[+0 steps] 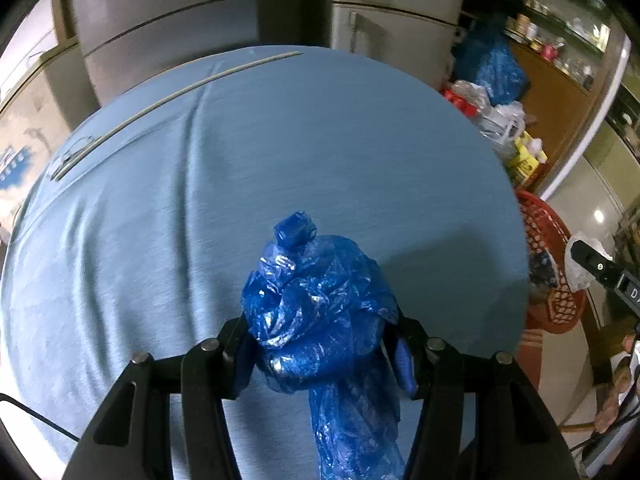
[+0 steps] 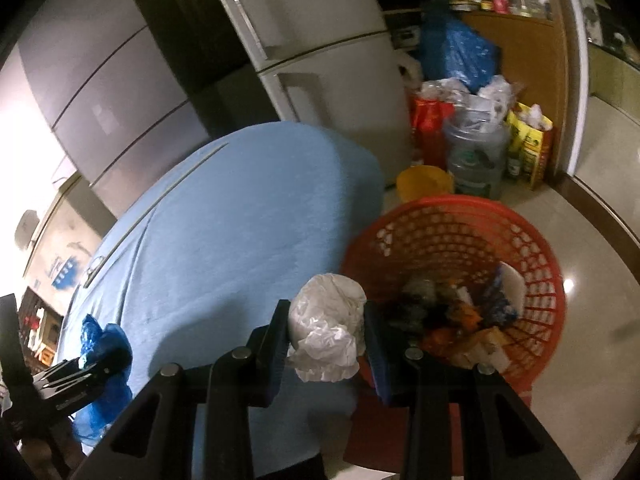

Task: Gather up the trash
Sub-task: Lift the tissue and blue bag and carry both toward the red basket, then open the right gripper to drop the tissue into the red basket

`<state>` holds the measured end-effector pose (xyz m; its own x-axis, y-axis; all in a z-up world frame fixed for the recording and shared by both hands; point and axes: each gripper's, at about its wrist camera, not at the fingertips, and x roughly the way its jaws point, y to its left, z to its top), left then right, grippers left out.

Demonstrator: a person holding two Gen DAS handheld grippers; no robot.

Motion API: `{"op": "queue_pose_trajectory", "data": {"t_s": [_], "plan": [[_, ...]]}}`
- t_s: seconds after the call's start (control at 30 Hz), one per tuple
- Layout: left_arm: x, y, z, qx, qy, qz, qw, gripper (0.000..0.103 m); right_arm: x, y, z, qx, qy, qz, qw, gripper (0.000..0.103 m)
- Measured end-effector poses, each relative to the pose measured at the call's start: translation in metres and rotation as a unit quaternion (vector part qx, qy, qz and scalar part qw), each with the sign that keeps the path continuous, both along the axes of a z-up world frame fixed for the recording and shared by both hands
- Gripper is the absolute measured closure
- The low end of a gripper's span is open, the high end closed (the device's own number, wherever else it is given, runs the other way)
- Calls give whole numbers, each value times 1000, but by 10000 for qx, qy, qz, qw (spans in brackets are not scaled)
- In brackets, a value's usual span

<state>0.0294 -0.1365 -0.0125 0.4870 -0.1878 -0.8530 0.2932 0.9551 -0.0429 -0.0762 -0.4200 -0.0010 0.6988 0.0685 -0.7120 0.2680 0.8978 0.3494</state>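
My left gripper is shut on a crumpled blue plastic bag and holds it over the blue-covered table; the bag's tail hangs down. It also shows in the right wrist view at lower left. My right gripper is shut on a crumpled white plastic bag at the table's right edge, beside the red trash basket. The basket stands on the floor and holds several pieces of trash. In the left wrist view the basket is at the right, with the right gripper above it.
A thin rod lies along the table's far left. Two fridges stand behind the table. A blue bag, a large water jug, a yellow bucket and packages crowd the floor beyond the basket.
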Motion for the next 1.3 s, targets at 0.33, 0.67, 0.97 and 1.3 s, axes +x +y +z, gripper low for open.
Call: {"op": "queue_pose_trajectory", "data": {"t_s": [0.33,0.67,0.97,1.3], "plan": [[-1,-56,15,-10,-137,-528,9985,46,-12,-23,3,15,-80,-283,9996,65],[-3,-95,22,34,-207,-875,9959,46,-21,-68,2,-11,-81,-718,9974,65],[-6,-135,26,31,-225,-1206,9924,46,-25,-99,-3,-60,1,-955,9954,65],[-10,-168,24,29,-189,-1531,9880,46,-21,-113,-12,-44,123,-993,9950,65]]}}
